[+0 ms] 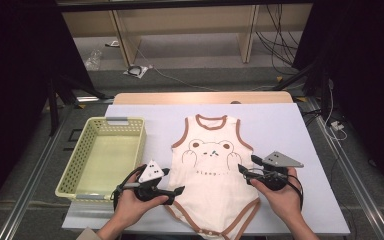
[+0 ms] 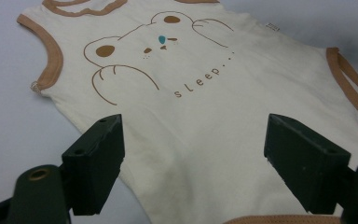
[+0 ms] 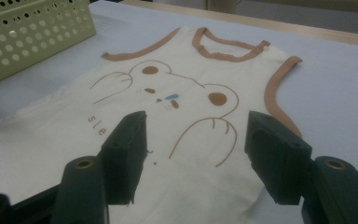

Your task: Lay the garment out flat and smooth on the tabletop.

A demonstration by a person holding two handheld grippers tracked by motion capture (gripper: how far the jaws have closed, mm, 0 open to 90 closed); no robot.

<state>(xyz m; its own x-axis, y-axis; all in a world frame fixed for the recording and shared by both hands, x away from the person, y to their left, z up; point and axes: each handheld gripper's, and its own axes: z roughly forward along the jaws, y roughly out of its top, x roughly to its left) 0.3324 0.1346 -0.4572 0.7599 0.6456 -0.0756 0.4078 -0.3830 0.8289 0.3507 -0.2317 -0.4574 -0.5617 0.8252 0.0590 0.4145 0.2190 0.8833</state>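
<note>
Grippers flanked bodysuit point(image 1: 214, 175) lying flat on mat point(image 1: 290, 125) beside basket point(image 1: 105, 155): left gripper point(image 1: 180, 191) gaped wide, right gripper point(image 1: 241, 170) wide too, both holding nothing. Best pinched side edges evenly, lifted together, avoided bunching.

Yellow perforated basket point(image 1: 101, 156) on white table point(image 1: 290, 125)

A cream sleeveless baby bodysuit with brown trim and a bear print point(image 1: 213, 175) lies flat on a white table sheet point(image 1: 280, 125). The left gripper point(image 1: 176, 191) rests at its left edge, the right gripper point(image 1: 246, 167) at its right edge, both with jaws apart. A pale yellow perforated plastic basket point(image 1: 75, 165) stands to the left.
</note>
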